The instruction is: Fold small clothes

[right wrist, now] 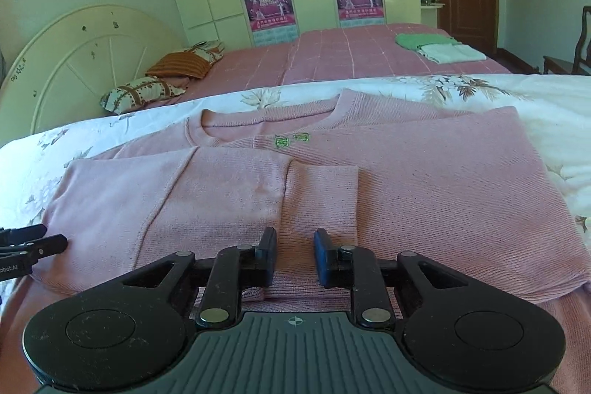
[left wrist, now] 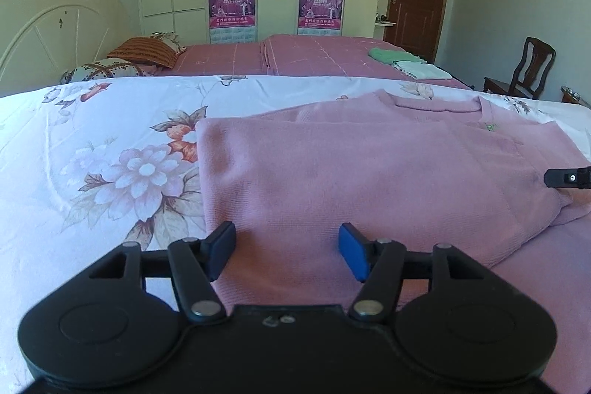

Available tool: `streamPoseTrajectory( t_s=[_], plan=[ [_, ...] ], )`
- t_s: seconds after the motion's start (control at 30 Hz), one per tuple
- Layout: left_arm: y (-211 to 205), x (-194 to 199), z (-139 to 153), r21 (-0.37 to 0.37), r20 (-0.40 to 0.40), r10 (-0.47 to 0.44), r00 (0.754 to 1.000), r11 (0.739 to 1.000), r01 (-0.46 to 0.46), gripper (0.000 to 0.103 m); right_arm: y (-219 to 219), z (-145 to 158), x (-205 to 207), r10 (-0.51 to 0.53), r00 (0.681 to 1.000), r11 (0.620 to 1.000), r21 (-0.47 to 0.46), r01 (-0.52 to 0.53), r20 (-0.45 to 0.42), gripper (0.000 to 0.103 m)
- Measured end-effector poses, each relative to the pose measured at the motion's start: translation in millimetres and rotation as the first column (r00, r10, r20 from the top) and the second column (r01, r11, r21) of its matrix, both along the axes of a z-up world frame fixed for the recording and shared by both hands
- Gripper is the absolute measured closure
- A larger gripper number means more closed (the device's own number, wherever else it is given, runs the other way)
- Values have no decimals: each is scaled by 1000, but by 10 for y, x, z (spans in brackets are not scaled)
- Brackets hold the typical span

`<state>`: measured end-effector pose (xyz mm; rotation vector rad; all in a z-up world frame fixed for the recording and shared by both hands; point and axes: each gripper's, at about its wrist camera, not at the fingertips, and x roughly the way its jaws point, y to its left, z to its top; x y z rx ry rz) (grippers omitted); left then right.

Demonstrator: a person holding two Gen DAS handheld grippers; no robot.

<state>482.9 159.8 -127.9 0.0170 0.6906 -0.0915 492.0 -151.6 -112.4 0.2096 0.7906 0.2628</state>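
Observation:
A pink knitted sweater (left wrist: 369, 165) (right wrist: 424, 180) lies flat on the floral sheet (left wrist: 110, 143), its neckline at the far side. Its left side is folded inward, and one sleeve (right wrist: 207, 187) lies across the body with the ribbed cuff (right wrist: 321, 198) near the middle. My left gripper (left wrist: 287, 248) hovers open over the sweater's near left part, nothing between its blue pads. My right gripper (right wrist: 295, 255) stands narrowly open just short of the cuff, with fabric under the gap. Each gripper shows at the edge of the other's view: right fingertips (left wrist: 567, 178), left fingertips (right wrist: 33, 246).
On the pink bed behind lie a folded green garment (right wrist: 424, 41) and a folded white one (right wrist: 448, 52). Pillows (left wrist: 147, 52) rest by the round headboard (left wrist: 55, 24). A wardrobe with posters, a brown door and a wooden chair (left wrist: 524, 72) stand beyond.

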Motion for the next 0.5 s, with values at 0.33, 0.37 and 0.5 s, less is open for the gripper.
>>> streamPoseTrajectory(
  t_s=[0.33, 0.37, 0.5],
  plan=[
    [-474, -195, 99, 29, 39, 32, 999, 999, -33, 37, -492, 95, -198, -20, 999, 999, 30, 19, 34, 81],
    [-578, -197, 119, 24, 50, 20, 999, 999, -21, 37, -612, 123, -234, -43, 998, 998, 46, 41, 49, 81],
    [-972, -131, 138, 6, 69, -44, 997, 999, 44, 37, -1090, 154, -276, -118, 991, 992, 59, 115, 62, 81]
  ],
)
